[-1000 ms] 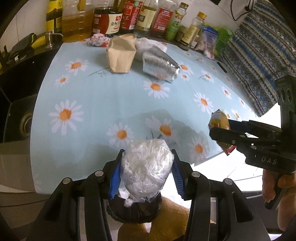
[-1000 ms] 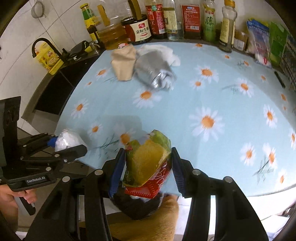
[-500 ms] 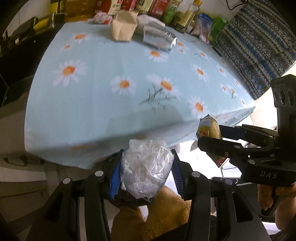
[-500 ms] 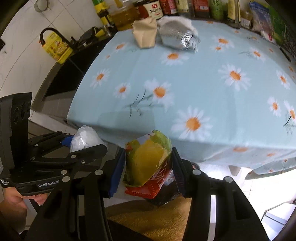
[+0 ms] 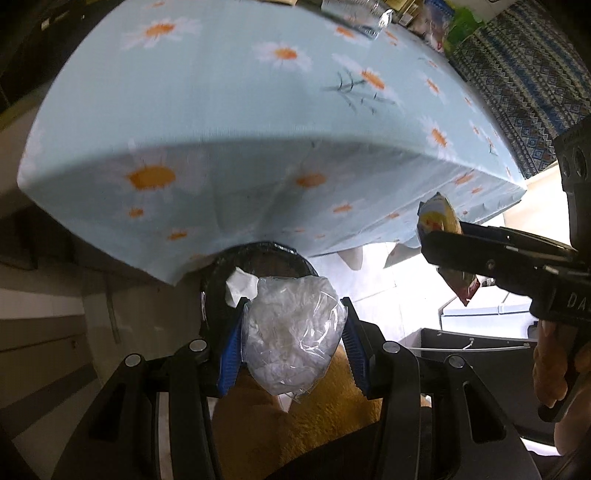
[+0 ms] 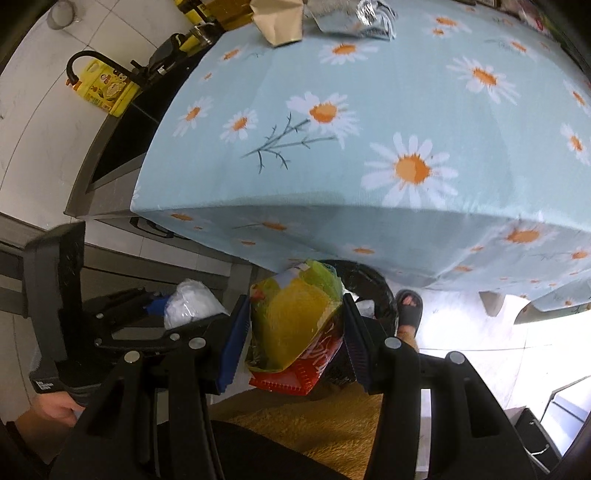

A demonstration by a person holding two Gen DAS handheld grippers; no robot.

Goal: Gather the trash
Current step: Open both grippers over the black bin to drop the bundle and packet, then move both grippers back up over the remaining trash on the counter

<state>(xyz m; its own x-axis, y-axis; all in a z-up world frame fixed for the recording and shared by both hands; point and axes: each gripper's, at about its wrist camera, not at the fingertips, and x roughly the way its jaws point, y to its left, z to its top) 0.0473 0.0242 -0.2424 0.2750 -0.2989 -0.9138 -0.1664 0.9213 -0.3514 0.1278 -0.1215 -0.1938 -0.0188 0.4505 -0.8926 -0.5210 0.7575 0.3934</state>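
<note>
Counter [image 6: 369, 110]: covered by a light blue cloth printed with daisies, the cloth hanging over the near edge; fills the upper half of both views.
Bin [image 5: 218, 280]: round, lined with a black bag, on the floor under the counter's near edge; mouth faces up; a white crumpled paper [image 5: 240, 288] lies at its left inner rim.
Mat [image 6: 314, 421]: mustard-yellow, shaggy, on the floor at the bottom of both views.
Left hand-held gripper [image 5: 293, 332]: clenched on the clear bag, blue pads pressing its two sides; pointed steeply down, above the bin's mouth.
Right hand-held gripper [image 6: 295, 328]: grasping the snack wrapper between its blue pads; pointed steeply down, just beside the left one.
Clear bag [image 5: 291, 332]: transparent plastic stuffed with white crumpled tissue; long axis runs along the fingers, rounded end toward the bin, narrower end toward the camera.
Snack wrapper [image 6: 295, 325]: yellow and green with a red serrated end; long axis along the fingers, red end toward the camera, green end toward the bin's rim.
Foil bag [image 6: 354, 18]: silver, crumpled, lying at the far end of the counter.
Paper bag [image 6: 280, 22]: tan, just left of the foil bag, whether touching it is unclear.
Yellow container [image 6: 105, 90]: beside the sink tap, left of the counter.
Foot [image 6: 408, 314]: in a dark slipper, on the floor just right of the bin.
</note>
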